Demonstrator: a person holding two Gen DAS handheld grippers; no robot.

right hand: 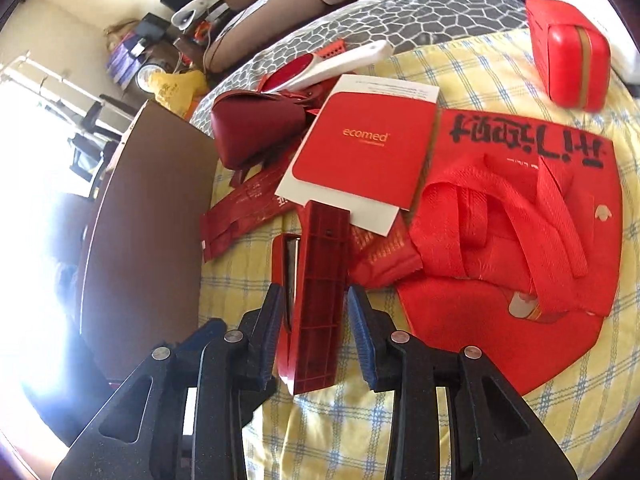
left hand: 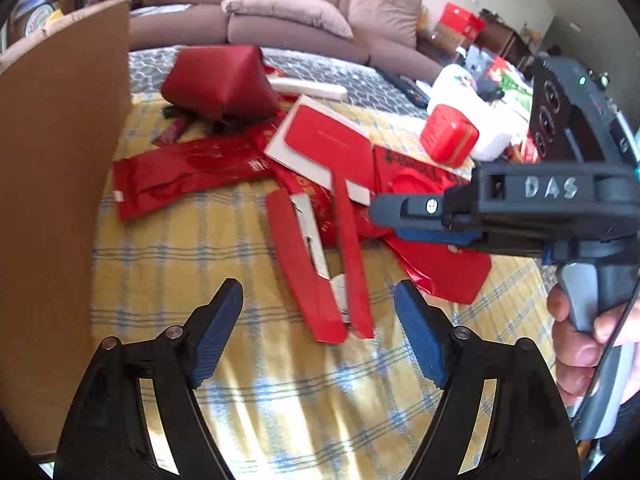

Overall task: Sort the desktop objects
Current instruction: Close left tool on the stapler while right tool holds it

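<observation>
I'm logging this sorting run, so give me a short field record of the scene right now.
surface: yellow checked cloth
left gripper: open, empty, above the cloth
right gripper: jaws either side of the red stapler; contact unclear
booklet: red and white, marked ecomed, lying behind the stapler
red bag: flat, handles loose on top
small red case: far side, apart from the pile
cardboard panel: upright at the cloth's edge

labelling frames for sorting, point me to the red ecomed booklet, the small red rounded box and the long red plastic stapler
red ecomed booklet (right hand: 362, 148): right wrist view, middle of its red cover
small red rounded box (right hand: 572, 68): right wrist view, its front face
long red plastic stapler (right hand: 318, 280): right wrist view, ribbed underside of the base
</observation>
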